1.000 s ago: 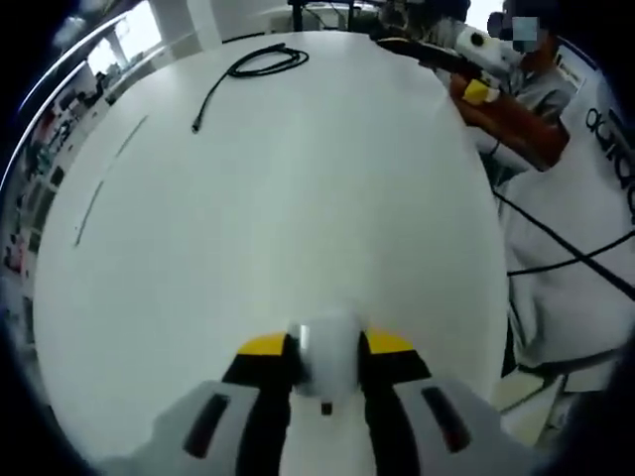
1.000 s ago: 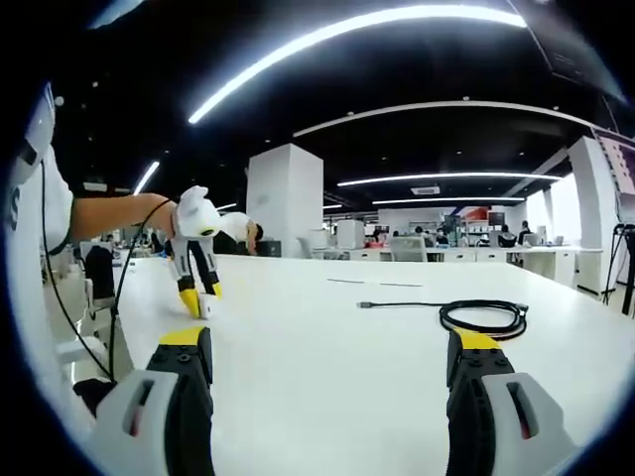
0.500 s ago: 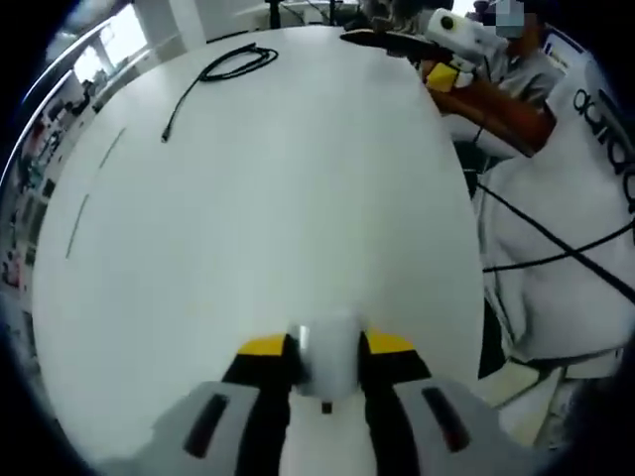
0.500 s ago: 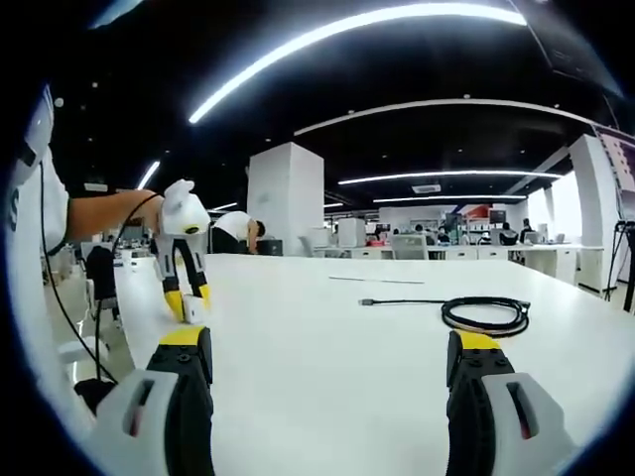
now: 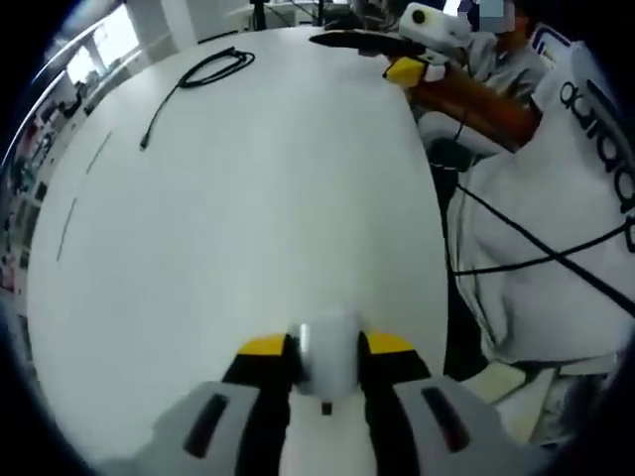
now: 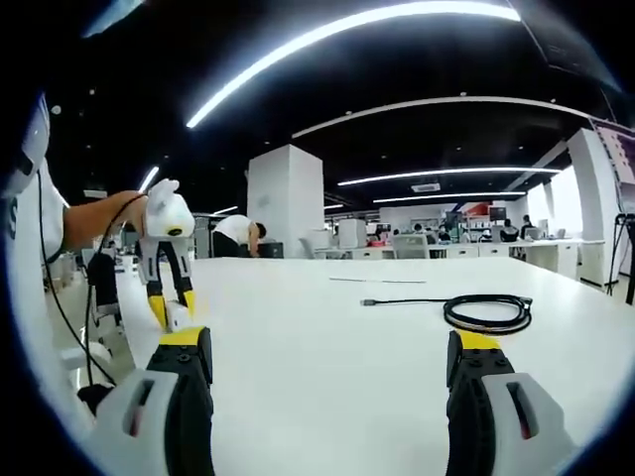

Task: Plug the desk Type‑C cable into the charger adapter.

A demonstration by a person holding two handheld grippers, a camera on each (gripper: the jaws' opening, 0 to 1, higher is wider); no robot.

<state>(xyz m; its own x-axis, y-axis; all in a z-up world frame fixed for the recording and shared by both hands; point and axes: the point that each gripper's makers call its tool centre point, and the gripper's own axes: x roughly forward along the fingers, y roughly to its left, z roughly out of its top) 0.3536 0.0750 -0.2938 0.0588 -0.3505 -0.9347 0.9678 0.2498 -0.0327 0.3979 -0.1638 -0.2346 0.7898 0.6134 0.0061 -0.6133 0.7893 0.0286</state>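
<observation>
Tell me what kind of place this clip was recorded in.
Most likely a large open-plan office. Long ceiling light strips run overhead, rows of desks and chairs fill the background, and the work happens on a big white table with a coiled black cable on it.

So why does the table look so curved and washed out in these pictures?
Fisheye lenses: in the left gripper view the white table bulges like a dome and glares pale, and the white adapter between the jaws is soft and blurred; in the right gripper view the ceiling light strips bend into arcs, though the black cable stays sharp.
</observation>
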